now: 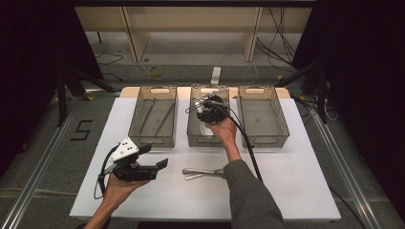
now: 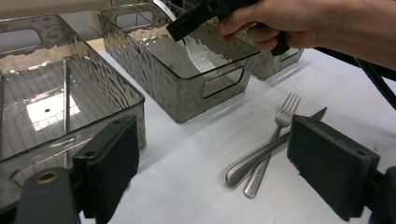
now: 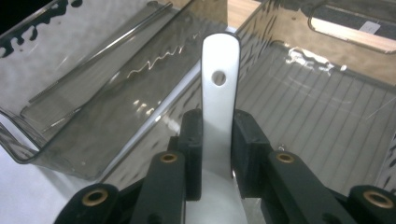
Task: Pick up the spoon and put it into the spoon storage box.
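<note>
At the near left of the white table (image 1: 296,191), the left gripper (image 1: 160,164) is resting in the person's left hand (image 1: 117,187), pointing right. Its jaws are standing wide apart and gripping nothing; in the left gripper view the fork (image 2: 275,140) and a second utensil handle (image 2: 254,158) are lying crossed on the table between them, farther off. Far left, the left bin (image 1: 153,117) is holding long thin rods. In the middle, the fork and the handle are lying near the person's right forearm (image 1: 248,191). Beyond them, the right gripper (image 1: 210,112) is hovering over the middle bin (image 1: 208,136), held by the right hand (image 1: 224,131). Its jaws are clamping tight on the flat handle of a white spatula (image 3: 218,116), pads pressing both edges. The spatula's handle end, with its hole, is sticking out past the pads; in the left gripper view its blade is hanging inside the middle bin. At far right, the right bin (image 1: 263,117) is sitting just beside the middle one.
</note>
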